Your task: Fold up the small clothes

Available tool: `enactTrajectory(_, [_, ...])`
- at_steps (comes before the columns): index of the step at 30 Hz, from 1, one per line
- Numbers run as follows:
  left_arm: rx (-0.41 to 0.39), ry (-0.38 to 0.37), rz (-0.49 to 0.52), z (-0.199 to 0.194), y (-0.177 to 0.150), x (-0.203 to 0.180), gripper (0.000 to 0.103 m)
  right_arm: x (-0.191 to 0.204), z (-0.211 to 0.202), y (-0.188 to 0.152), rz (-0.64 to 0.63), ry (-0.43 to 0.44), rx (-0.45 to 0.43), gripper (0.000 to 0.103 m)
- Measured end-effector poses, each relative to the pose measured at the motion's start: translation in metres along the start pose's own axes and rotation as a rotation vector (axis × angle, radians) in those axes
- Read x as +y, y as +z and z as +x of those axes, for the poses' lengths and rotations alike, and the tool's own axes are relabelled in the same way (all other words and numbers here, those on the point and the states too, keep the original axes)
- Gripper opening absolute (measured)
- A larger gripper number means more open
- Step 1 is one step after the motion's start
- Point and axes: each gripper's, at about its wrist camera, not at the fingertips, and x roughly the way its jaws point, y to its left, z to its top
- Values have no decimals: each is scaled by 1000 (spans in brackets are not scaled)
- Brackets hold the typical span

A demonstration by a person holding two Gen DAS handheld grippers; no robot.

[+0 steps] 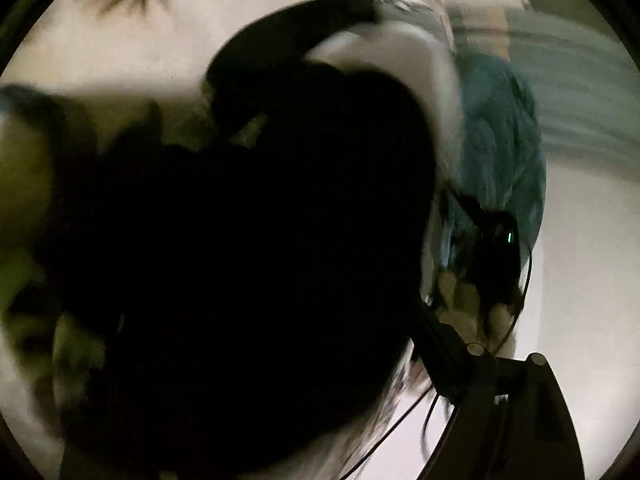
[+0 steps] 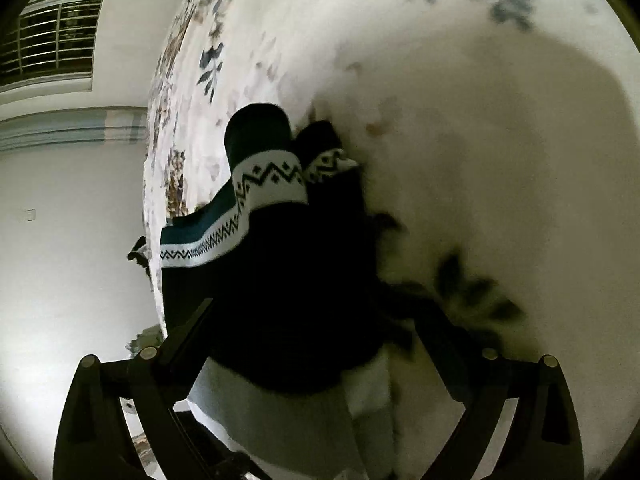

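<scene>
Dim and heavily smeared by motion blur in the left wrist view, with the black knitted garment (image 1: pixel 248 248) reduced to a featureless dark mass filling the middle. Sharper in the right wrist view, though soft toward the white floral-printed bedsheet (image 2: pixel 500 140), crossed by a broad grey shadow. Strong fisheye bending and black vignette at all corners.

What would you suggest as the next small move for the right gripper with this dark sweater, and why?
Probably lower the right gripper so the dark sweater settles flat on the floral bedsheet. Its patterned white band is draped and rumpled, and the garment bunches between the wide-set fingers, so it seems too crumpled to fold neatly.
</scene>
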Motion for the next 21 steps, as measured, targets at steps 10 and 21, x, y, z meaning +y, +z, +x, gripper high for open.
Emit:
enactTrajectory(10, [-90, -73, -68, -18, 18, 1, 46, -4, 24, -5, 111, 19, 1, 45])
enactTrajectory(21, [-41, -25, 49, -86, 72, -26, 37, 25, -12, -118, 159, 50, -62, 27])
